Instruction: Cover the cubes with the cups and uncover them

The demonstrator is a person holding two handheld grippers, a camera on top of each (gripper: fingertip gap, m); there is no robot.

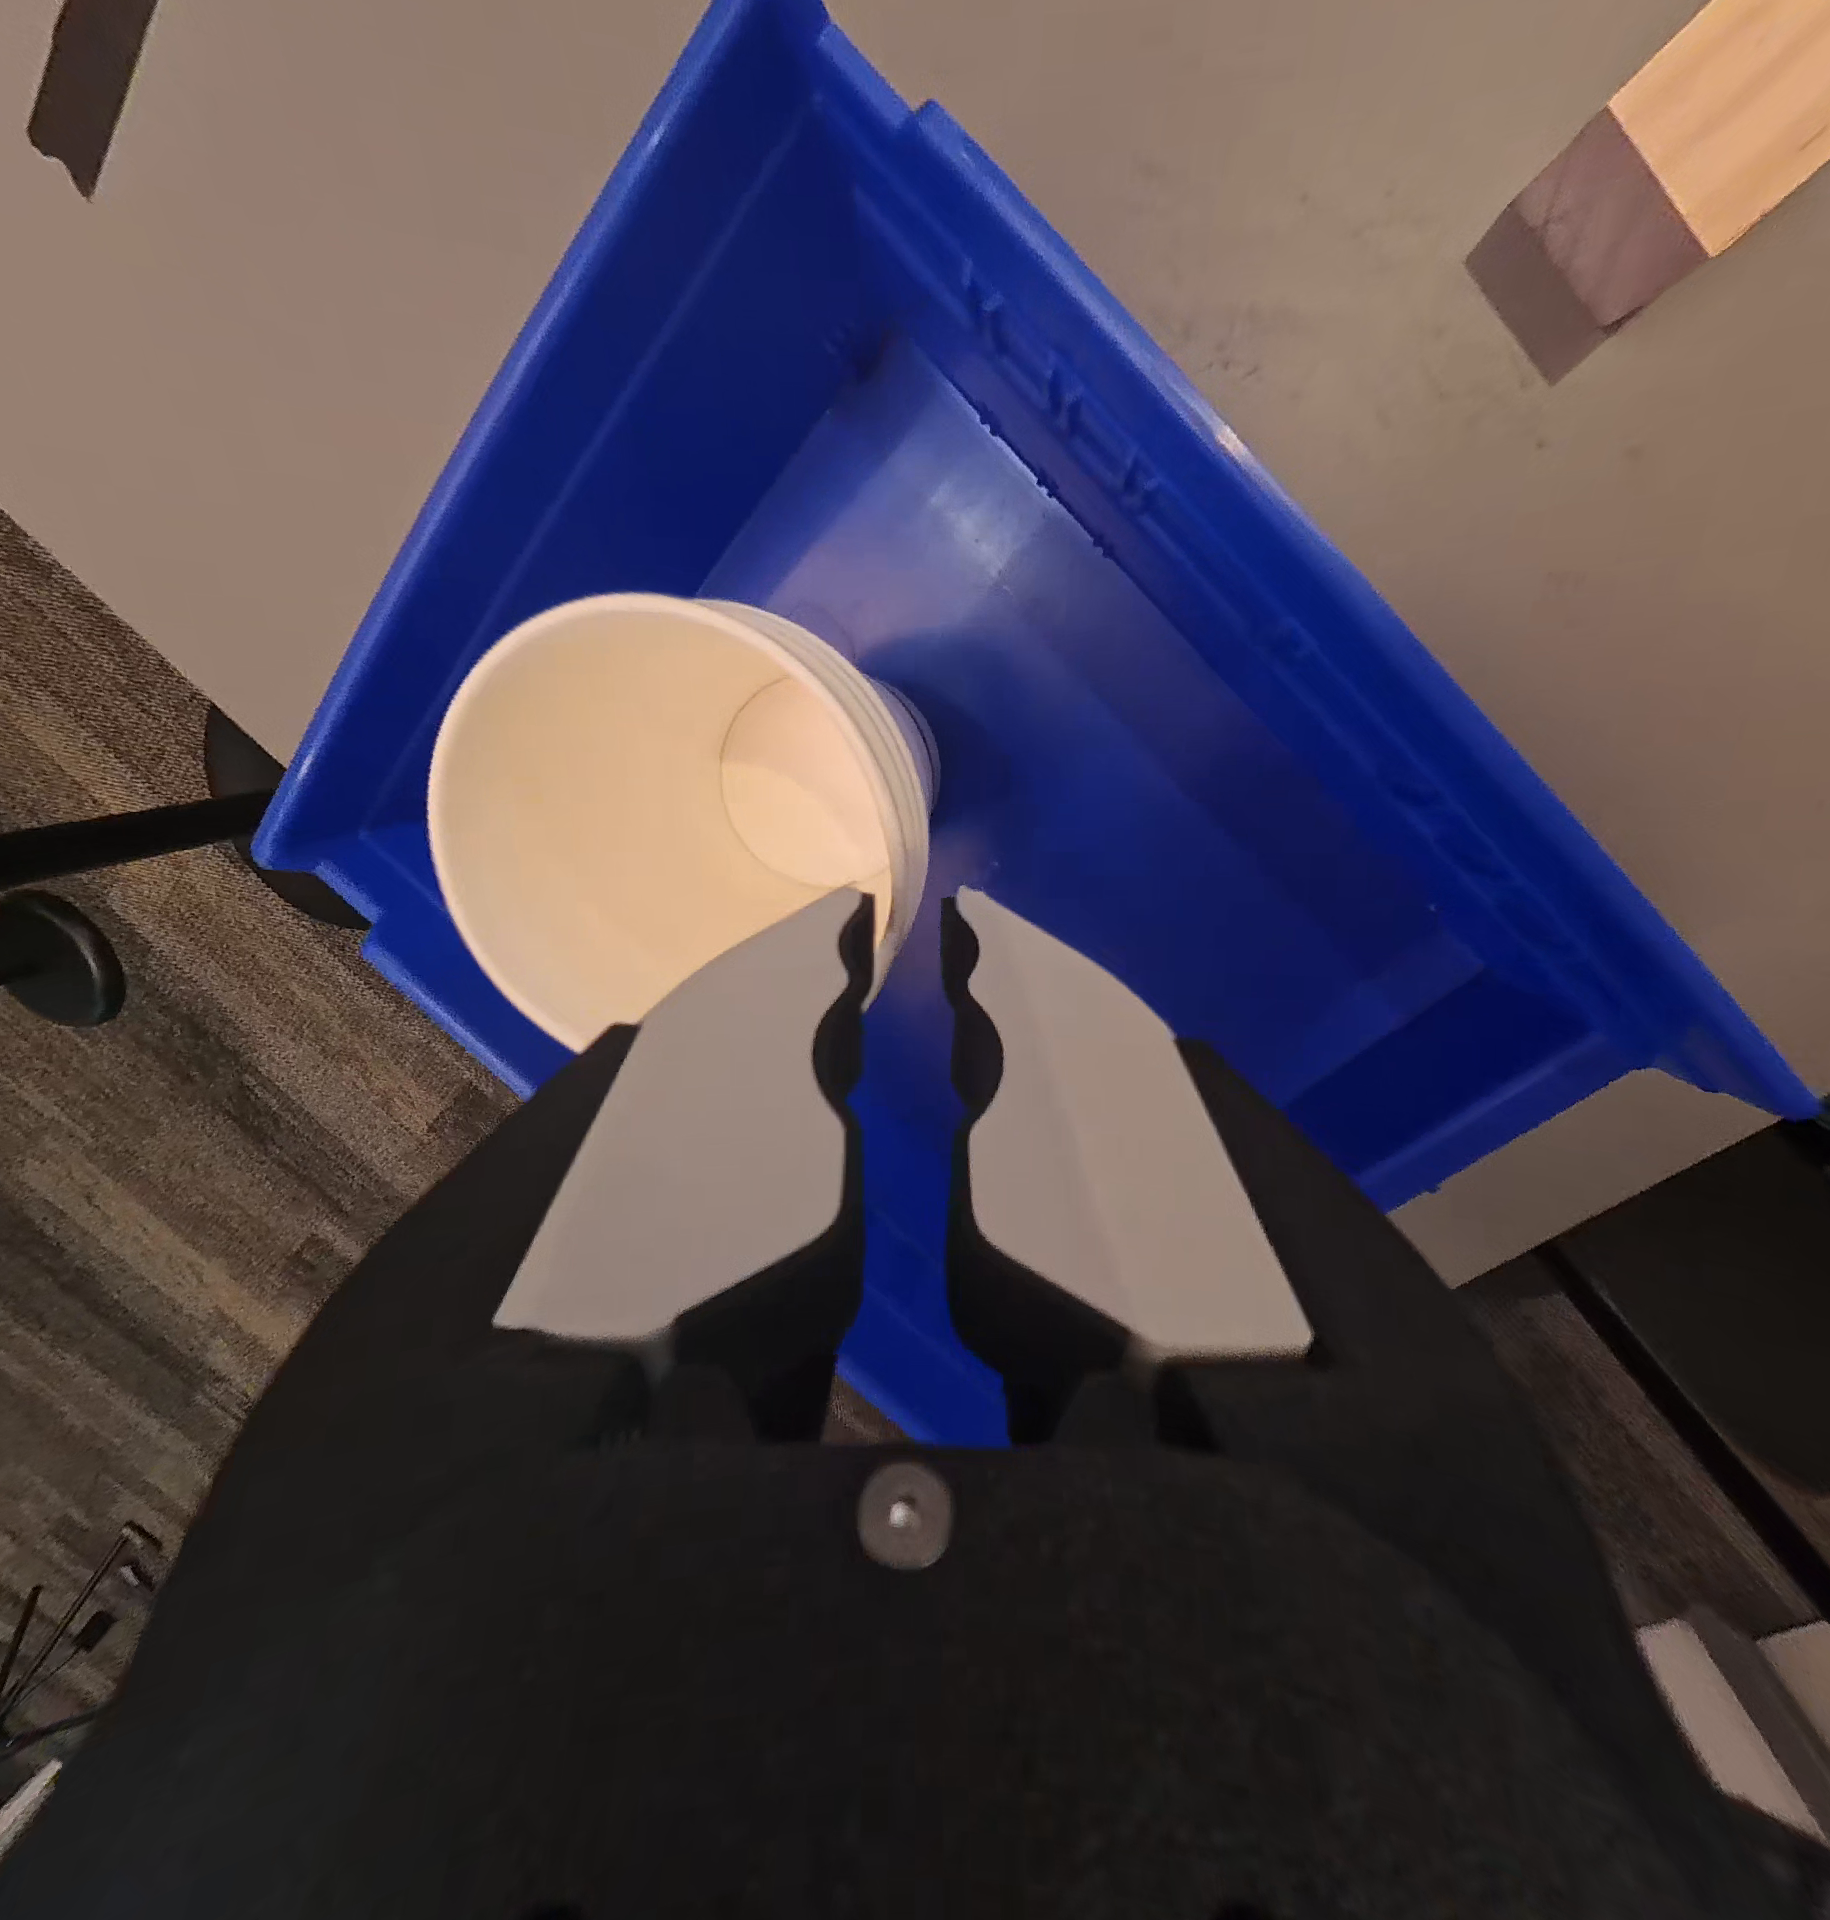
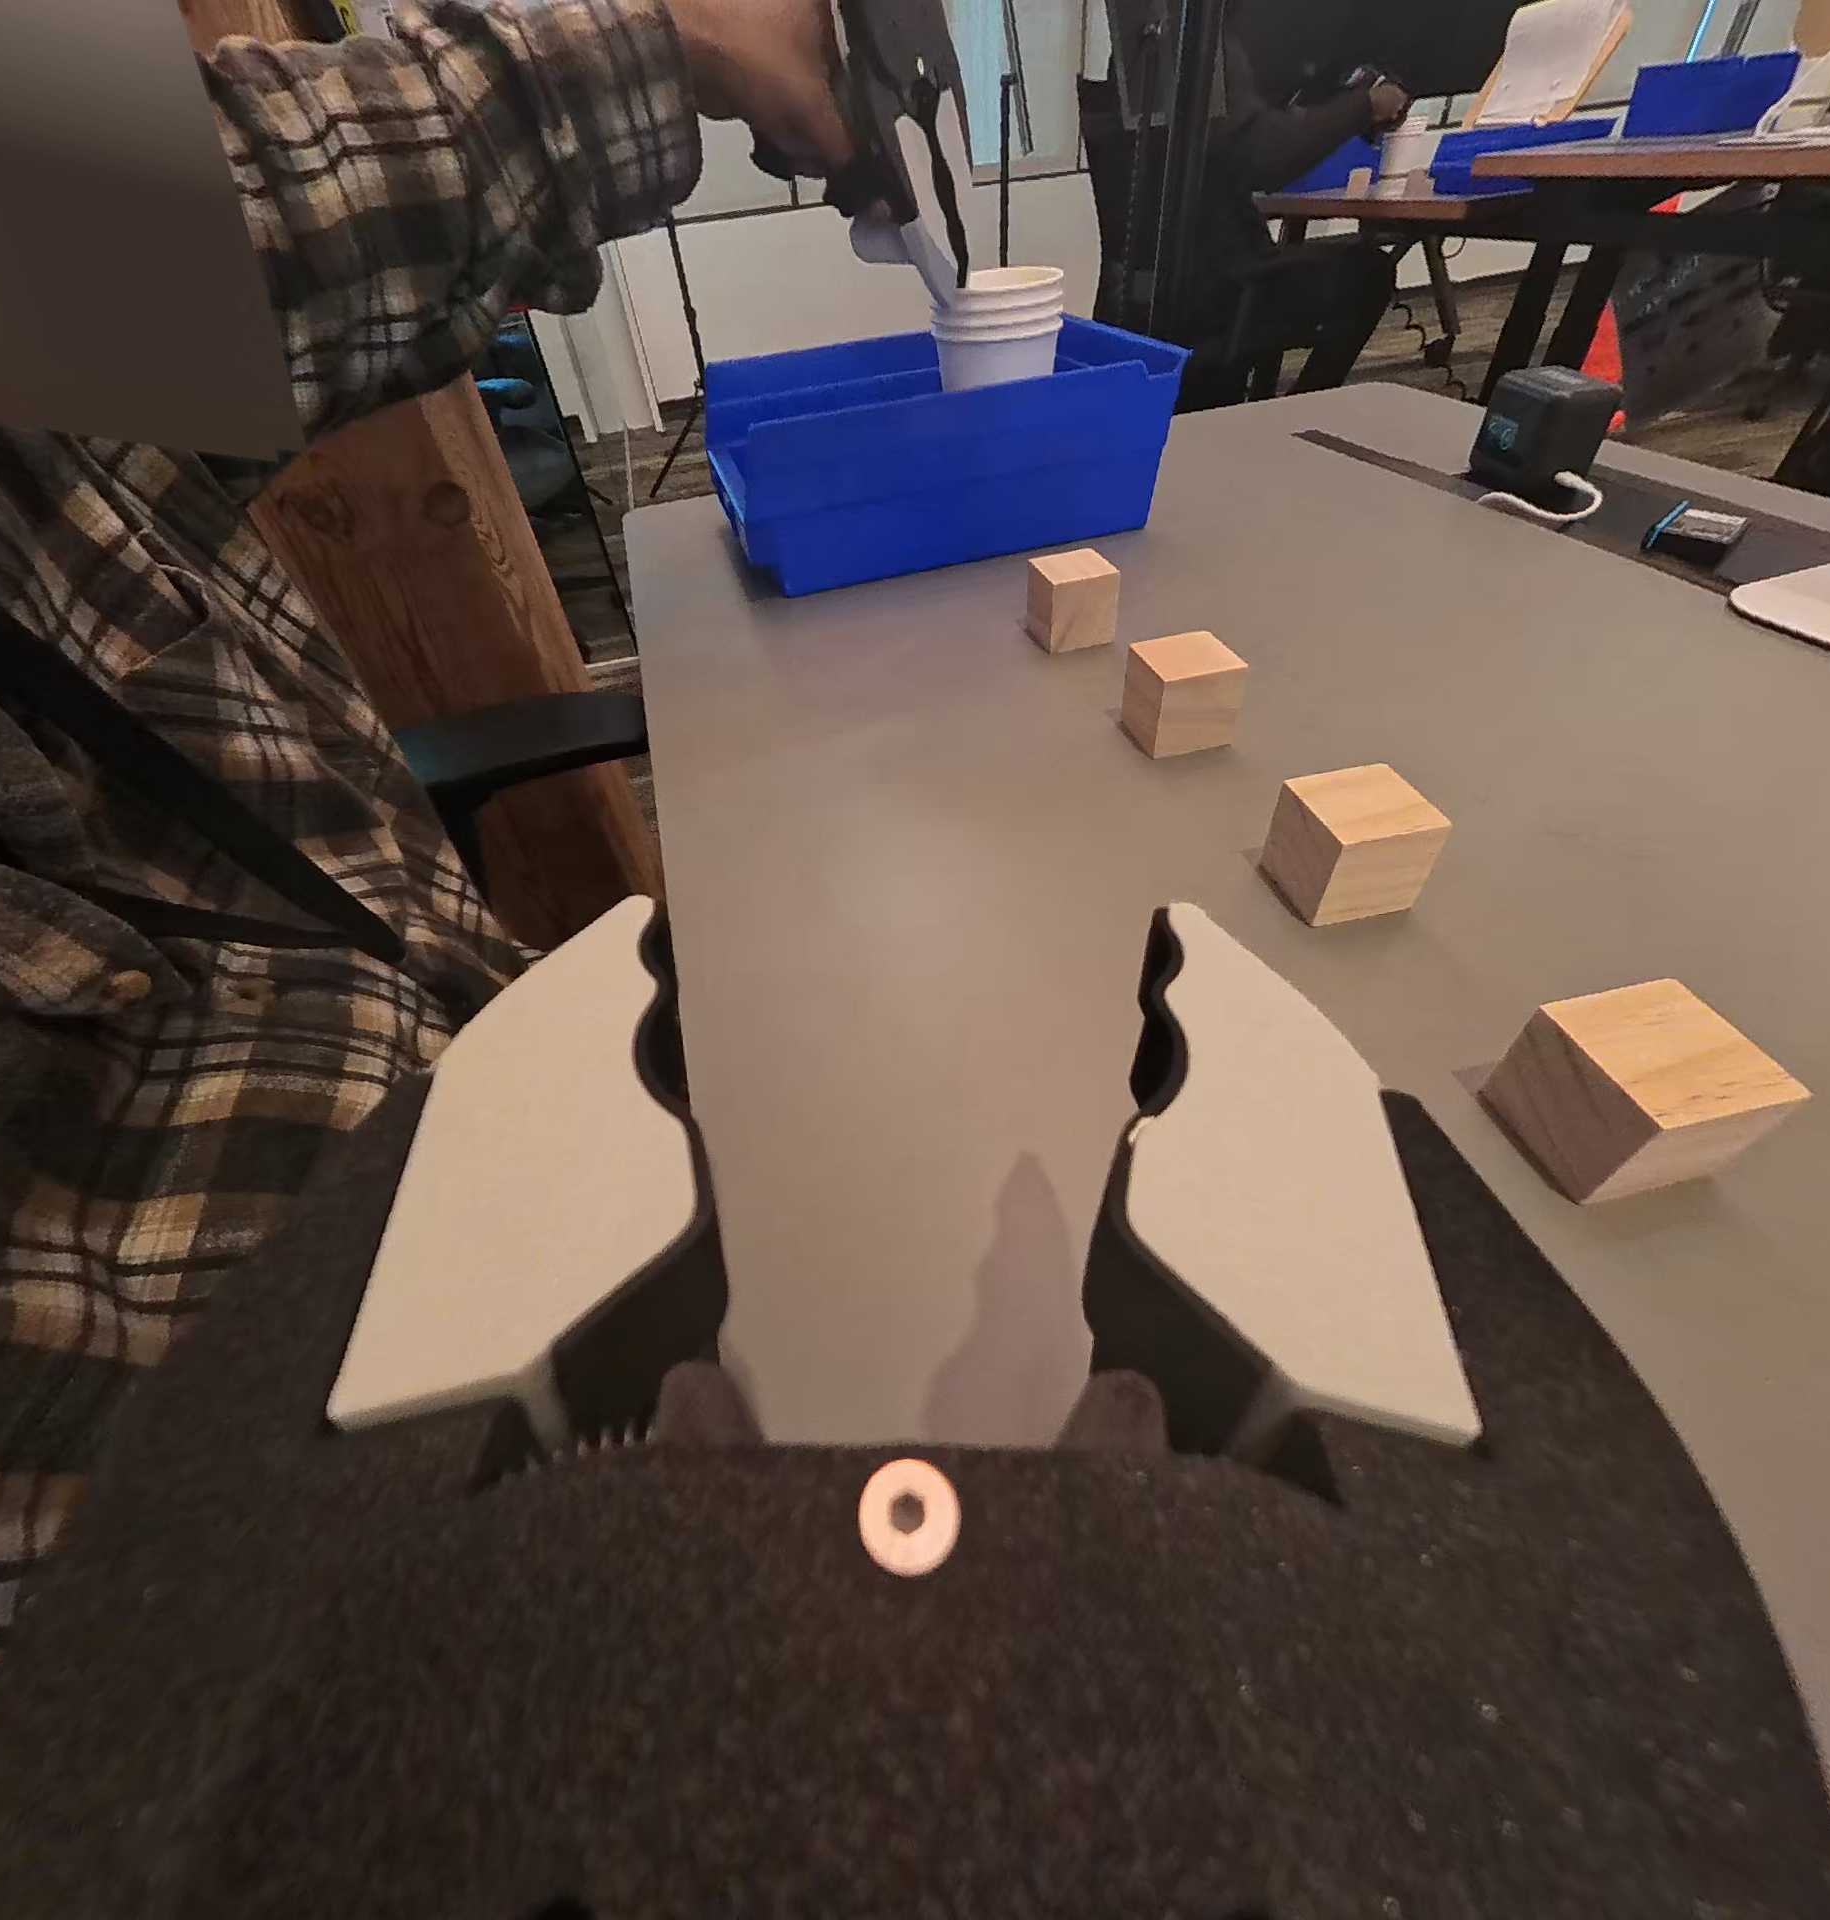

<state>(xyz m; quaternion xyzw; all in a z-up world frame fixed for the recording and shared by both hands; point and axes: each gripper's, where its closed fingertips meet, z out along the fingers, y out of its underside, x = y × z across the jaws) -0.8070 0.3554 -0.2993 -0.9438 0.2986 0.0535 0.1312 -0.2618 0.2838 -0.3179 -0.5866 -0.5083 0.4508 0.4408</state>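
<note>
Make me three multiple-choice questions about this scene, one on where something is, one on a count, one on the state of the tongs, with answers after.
1. Where does the stack of paper cups stand?
A. Inside the blue bin
B. On the grey table beside the cubes
C. On the floor

2. How many wooden cubes lie uncovered on the table?
A. Two
B. Four
C. Six

3. What are the right tongs doing?
A. Clamping a cube
B. Holding a cup
C. Open and empty above the table

Answers:
1 A: the stack rises out of the bin, with the left tongs pinching the top cup's rim.
2 B: four cubes sit in a row, no cup over any.
3 C: the jaws stand wide apart with only bare table between them.
</note>
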